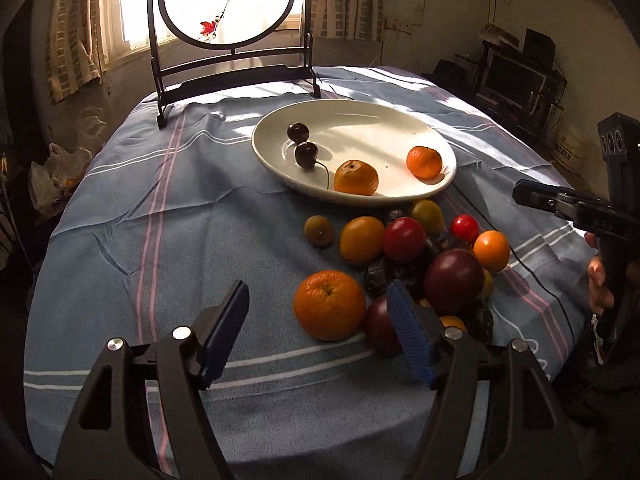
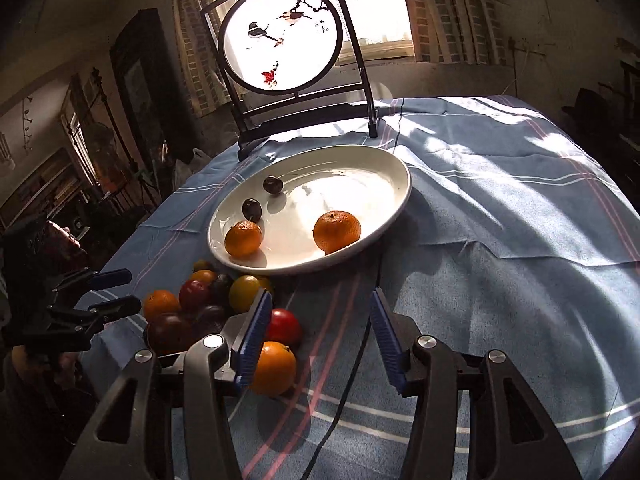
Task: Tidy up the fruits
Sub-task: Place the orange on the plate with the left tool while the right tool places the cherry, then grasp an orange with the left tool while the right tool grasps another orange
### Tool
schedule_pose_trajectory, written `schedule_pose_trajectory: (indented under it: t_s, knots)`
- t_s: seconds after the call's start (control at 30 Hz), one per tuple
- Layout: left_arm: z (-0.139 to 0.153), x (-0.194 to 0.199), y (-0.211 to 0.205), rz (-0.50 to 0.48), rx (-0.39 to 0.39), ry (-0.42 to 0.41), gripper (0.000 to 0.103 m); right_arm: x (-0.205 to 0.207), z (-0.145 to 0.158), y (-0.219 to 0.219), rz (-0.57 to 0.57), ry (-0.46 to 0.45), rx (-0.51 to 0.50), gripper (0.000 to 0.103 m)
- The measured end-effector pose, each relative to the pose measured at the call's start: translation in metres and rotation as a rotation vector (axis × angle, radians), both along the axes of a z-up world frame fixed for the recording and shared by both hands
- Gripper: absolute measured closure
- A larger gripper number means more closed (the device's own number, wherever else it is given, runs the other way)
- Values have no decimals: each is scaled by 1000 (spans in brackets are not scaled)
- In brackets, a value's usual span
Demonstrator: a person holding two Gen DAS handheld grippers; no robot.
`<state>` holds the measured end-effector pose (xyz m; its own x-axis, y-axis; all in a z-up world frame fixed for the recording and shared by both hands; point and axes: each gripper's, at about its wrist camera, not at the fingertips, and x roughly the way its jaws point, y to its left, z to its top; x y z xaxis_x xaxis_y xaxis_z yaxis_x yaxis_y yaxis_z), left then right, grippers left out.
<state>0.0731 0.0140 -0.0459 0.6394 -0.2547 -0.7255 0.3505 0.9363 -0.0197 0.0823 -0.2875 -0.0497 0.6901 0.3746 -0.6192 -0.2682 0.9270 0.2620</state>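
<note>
white plate [image 1: 440,136] ahead of the jaws, holding two orange mandarins [image 1: 356,177] and two near-black cherries [image 1: 306,155]. tablecloth [image 1: 160,240] under the jaws: pale blue, crossed by white and pink stripes. between the left gripper's [image 1: 320,336] blue ribbed pads [image 1: 410,340] lies a bright orange [image 1: 329,305]; beside the right-hand pad a dark maroon plum [image 1: 453,281], then red tomatoes [image 1: 404,239] and yellow-orange fruit [image 1: 362,239]. far beyond, a black-framed round screen [image 1: 228,0], white with dark birds and red leaves.

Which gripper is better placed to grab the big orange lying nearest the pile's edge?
Left. The left gripper is open with the big orange right between its fingers. The right gripper, also open, faces bare blue striped tablecloth.
</note>
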Motion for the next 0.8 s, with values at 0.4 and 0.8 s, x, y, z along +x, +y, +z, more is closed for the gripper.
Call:
schedule_pose_trajectory:
  t_s: [0.4,0.8]
  knots:
    - [-19,0,-7,-40,36,3,65,-5,-8,-5,5,5,24,52]
    - [-25,29,-2,-24,-86,68,60,-7,-7,-6,14,-3,43,52]
